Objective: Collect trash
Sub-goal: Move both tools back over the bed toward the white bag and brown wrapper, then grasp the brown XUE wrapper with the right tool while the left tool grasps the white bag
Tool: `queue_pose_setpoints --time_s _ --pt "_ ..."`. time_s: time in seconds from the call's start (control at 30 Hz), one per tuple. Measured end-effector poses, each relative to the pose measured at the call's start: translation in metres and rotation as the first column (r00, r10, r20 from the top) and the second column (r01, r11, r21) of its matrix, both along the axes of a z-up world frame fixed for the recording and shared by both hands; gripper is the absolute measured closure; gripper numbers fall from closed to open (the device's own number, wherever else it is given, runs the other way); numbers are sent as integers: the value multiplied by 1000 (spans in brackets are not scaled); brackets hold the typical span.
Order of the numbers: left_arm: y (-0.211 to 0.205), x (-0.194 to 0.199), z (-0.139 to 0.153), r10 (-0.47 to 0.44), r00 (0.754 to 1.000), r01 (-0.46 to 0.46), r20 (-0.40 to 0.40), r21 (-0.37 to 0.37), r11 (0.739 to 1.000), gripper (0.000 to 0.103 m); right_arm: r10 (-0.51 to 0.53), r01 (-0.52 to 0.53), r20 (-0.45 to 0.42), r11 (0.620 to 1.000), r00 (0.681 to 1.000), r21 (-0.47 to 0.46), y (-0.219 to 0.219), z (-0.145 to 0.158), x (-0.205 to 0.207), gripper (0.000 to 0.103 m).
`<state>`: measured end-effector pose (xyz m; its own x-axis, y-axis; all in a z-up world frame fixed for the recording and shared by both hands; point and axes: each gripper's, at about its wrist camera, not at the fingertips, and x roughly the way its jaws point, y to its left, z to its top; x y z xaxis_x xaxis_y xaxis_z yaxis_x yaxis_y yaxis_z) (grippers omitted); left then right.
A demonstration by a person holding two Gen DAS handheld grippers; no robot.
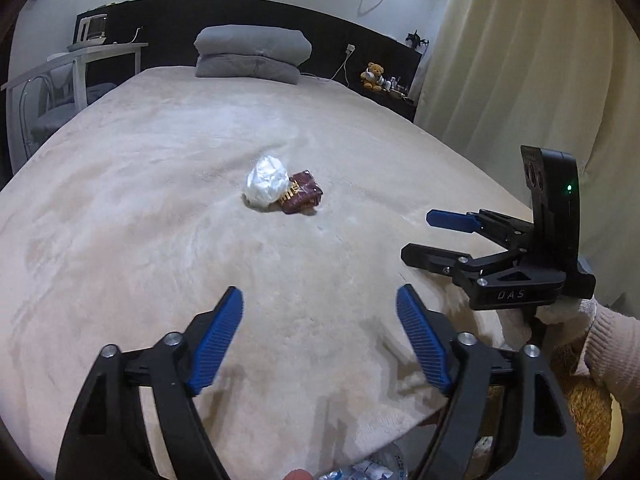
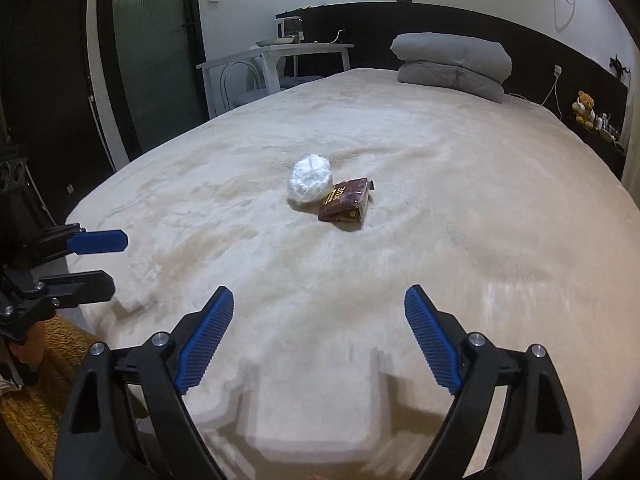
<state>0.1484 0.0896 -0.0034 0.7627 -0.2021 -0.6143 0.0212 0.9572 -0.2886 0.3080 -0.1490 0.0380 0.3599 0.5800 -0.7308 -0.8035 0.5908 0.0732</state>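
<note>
Both tools, left tool (image 1: 319,309) and right tool (image 2: 319,307), gape wide, empty, above bed (image 1: 140,200). Reach phase; next: close on white wrapper (image 1: 267,186) and brown packet (image 1: 301,197).

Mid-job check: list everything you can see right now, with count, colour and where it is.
plastic bag: one, crumpled, white, mid-bed
wrapper: one, dark red, touching the bag's right side
bed: one, cream cover
pillows: two stacked, grey, at the headboard
headboard: one, black
teddy bear: one, tan, shelf right of bed
table: one, white, left of bed
curtain: one, cream, right side
sleeve: one, pale pink, behind right gripper
left gripper: blue pads, open, empty
right gripper: blue pads, open, empty
</note>
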Motion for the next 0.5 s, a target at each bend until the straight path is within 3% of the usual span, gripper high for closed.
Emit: queue_pose_setpoints --time_s 0.03,0.2,0.5 --pt "7 5 -2 -1 1000 1 1 -20 1000 6 9 -9 -4 1000 1000 -15 8 -4 7 17" --pt "39 21 -5 59 998 -58 15 -88 994 6 8 -6 35 998 999 -63 40 -19 32 16" --pt "74 33 -9 120 992 -116 32 -98 988 6 38 -17 114 984 993 -180 99 -46 63 16"
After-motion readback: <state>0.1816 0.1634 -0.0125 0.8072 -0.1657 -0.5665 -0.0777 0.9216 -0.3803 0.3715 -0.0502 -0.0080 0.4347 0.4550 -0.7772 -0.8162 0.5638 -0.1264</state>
